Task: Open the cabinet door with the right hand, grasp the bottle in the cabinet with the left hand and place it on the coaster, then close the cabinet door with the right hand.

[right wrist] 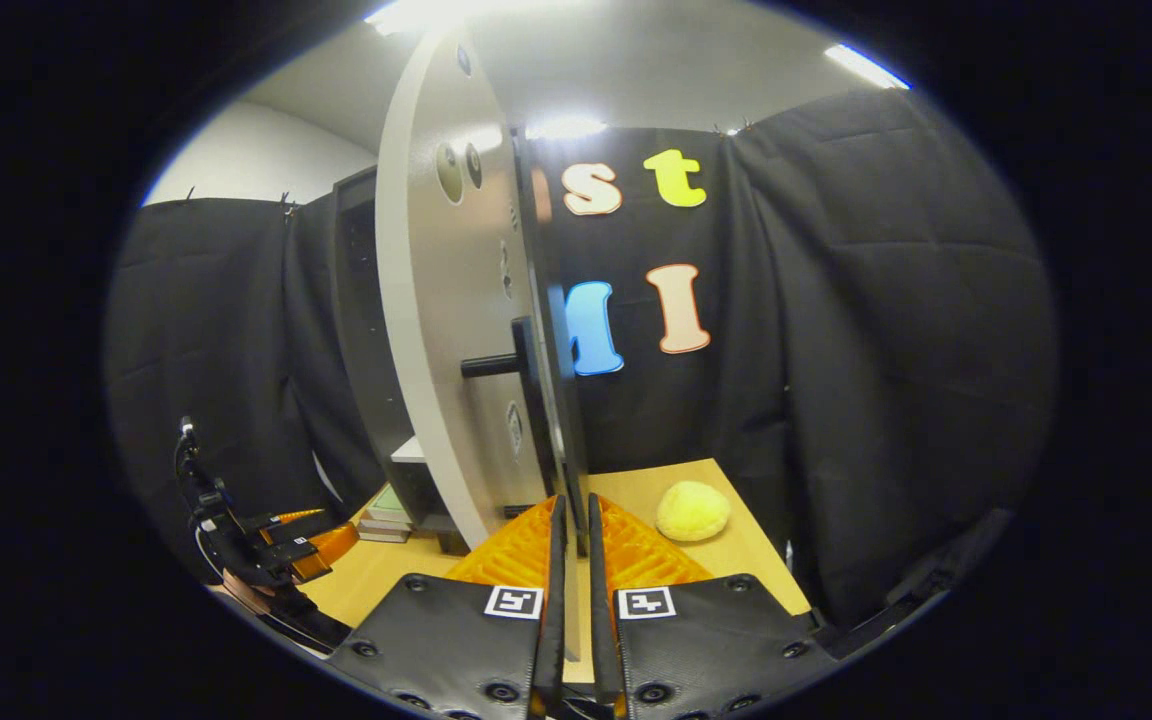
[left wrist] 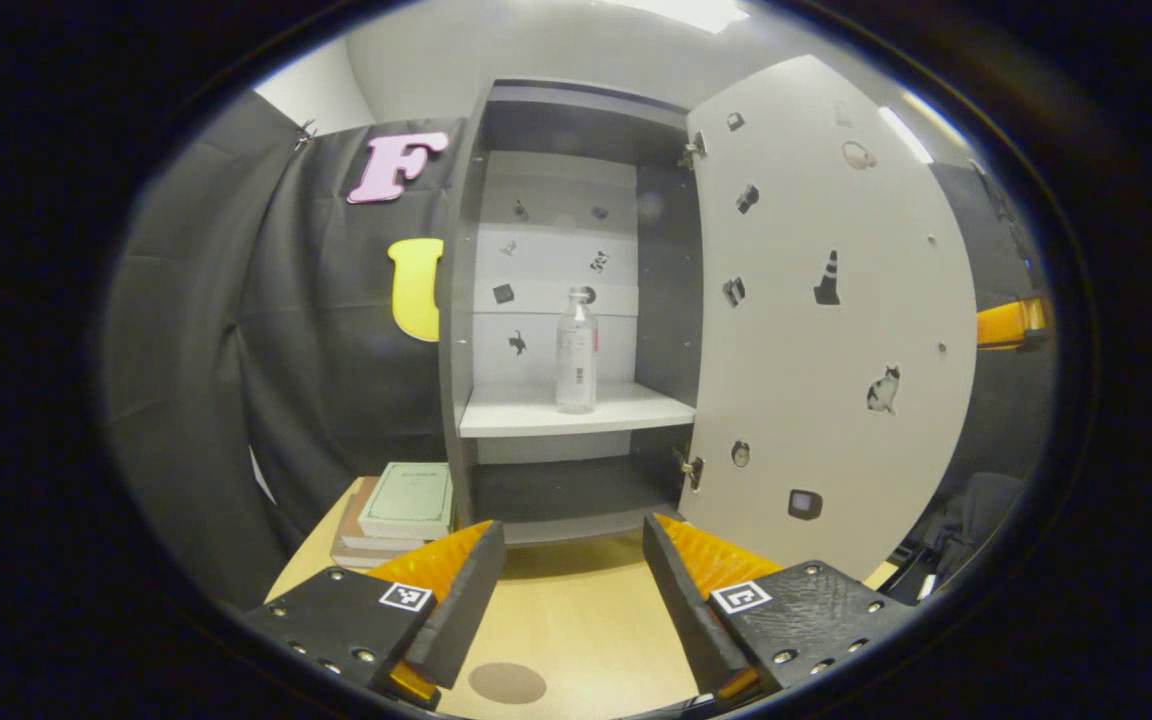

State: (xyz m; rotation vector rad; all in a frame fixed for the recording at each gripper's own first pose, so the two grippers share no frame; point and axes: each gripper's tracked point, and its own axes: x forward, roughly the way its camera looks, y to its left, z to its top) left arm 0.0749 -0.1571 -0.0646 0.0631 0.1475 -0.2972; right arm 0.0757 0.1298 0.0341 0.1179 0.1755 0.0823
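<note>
The cabinet [left wrist: 456, 330] stands open, and a clear bottle [left wrist: 576, 350] is upright on its white shelf [left wrist: 536, 412]. My left gripper [left wrist: 571, 600] is open low over the table, well short of the bottle and roughly in line with it. A round brown coaster [left wrist: 507, 683] lies on the table between its fingers. The white cabinet door [left wrist: 836, 330] is swung out to the right. My right gripper [right wrist: 576, 545] is shut on the door's [right wrist: 436, 330] free edge, below the dark handle [right wrist: 496, 365]. The left gripper [right wrist: 286, 550] and its hand also appear at the far left of the right gripper view.
A stack of books [left wrist: 401, 505] lies on the wooden table [left wrist: 586, 620] left of the cabinet's foot. A yellow rounded soft thing [right wrist: 693, 510] rests on the table right of the door. Black cloth walls close in the booth on both sides.
</note>
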